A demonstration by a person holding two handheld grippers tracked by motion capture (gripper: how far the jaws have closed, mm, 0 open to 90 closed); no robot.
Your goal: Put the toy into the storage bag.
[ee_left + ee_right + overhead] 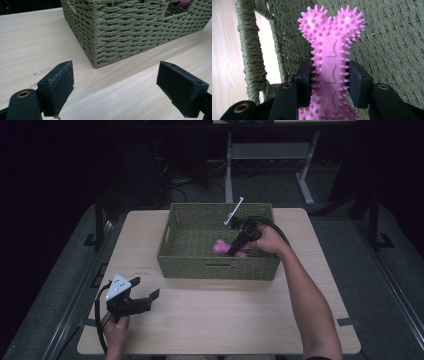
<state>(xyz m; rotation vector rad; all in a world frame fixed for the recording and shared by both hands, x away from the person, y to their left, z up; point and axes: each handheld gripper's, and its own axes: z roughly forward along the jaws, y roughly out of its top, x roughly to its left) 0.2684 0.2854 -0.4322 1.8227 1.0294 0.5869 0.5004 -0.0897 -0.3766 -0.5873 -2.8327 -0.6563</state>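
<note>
Lying on pale wooden table point(210, 320), toward far centre: green woven basket point(200, 267), rectangular, with slot handles cut in near and left walls.

Resting inside basket, right of middle: pink spiked bone-shaped chew toy point(329, 65), studded with nubs, small bone shapes embossed along shaft.

Reaching down into basket from right side: right gripper point(234, 249), jaws clamping toy's shaft from both sides, knobbed end of toy projecting beyond jaw tips toward basket's woven wall and handle slot. Cable looping behind, gripped by right hand point(267, 240).

Hovering at near left of table, well apart from basket: left gripper point(115, 82), jaws spreading wide, gripping nothing, pointing toward basket's near-left corner. Grey three-cornered plate sitting on top. Left hand point(116, 330) holding it from below.
</note>
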